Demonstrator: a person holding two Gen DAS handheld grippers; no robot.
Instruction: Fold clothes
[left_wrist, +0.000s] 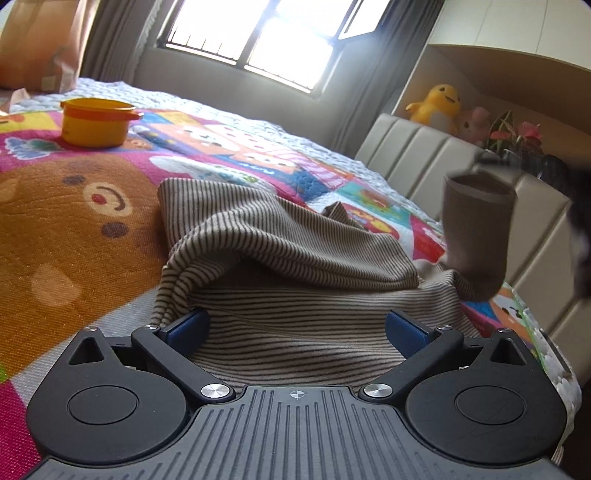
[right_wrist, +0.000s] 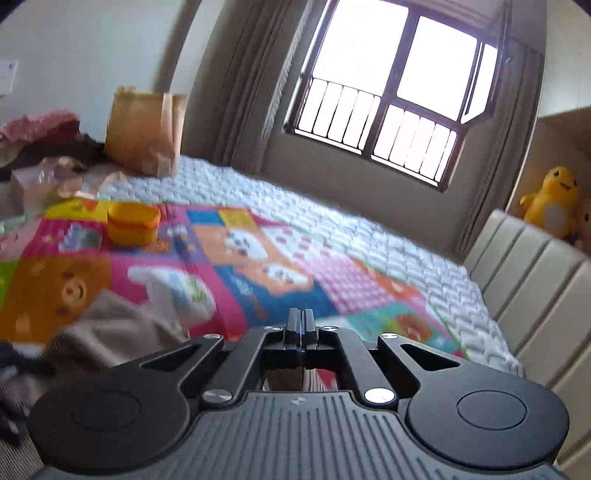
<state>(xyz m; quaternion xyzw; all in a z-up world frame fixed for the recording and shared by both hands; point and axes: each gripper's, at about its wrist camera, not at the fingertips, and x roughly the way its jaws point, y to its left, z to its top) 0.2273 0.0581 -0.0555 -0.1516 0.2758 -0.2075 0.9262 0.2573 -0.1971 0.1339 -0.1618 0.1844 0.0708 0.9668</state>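
- Jaws of left gripper (left_wrist: 297, 325) stand wide over the striped garment (left_wrist: 288, 258), gripping nothing we see;
- right gripper (right_wrist: 301, 325) pressed closed, apparently empty, above the quilt (right_wrist: 332, 236).

The striped garment (left_wrist: 280, 258) lies bunched on the play mat (left_wrist: 74, 229), which covers the bed (right_wrist: 369, 236). Behind the garment, to the left on the mat, stands the lidded tub (left_wrist: 96, 122). A paper bag (right_wrist: 146, 129) stands beyond the tub; the headboard (left_wrist: 424, 162) lies right of the garment, with a plush duck (left_wrist: 437, 103) above.
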